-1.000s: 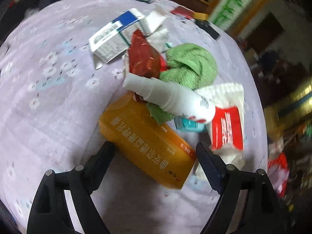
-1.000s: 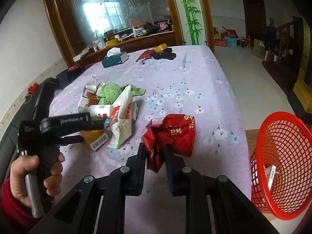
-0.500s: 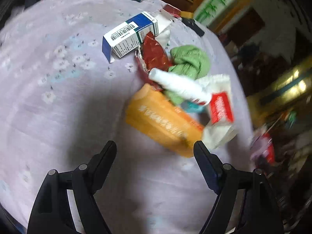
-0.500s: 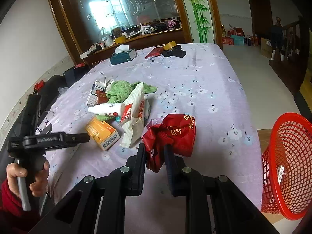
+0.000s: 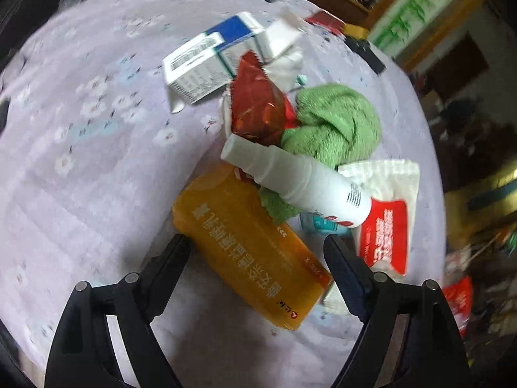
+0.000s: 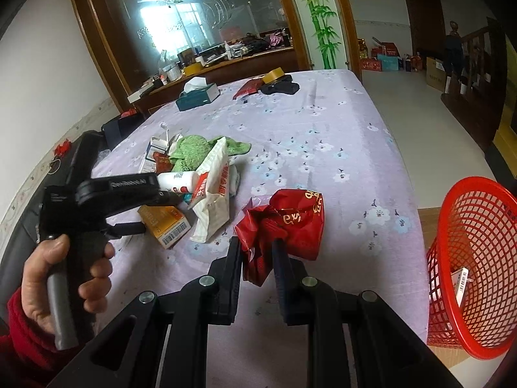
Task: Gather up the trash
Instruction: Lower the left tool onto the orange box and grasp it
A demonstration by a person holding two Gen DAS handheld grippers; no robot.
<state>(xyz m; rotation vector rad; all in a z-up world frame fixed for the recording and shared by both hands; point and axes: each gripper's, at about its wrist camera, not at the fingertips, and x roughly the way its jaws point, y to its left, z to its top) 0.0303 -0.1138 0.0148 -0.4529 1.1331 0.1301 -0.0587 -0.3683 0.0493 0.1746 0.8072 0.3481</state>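
while gripped, red bag (image 6: 290, 220) off tablecloth (image 6: 323, 135)

Matte black two-finger left gripper (image 5: 258, 255) and right gripper (image 6: 257, 253), silver screws at joints; grey-handled grip, bare-skinned left hand (image 6: 61, 286), red sleeve (image 6: 22, 352).

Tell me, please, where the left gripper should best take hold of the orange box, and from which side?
Probably across the orange box at its near end, coming from the open left gripper side: that end lies free, while the white bottle rests at the far end.
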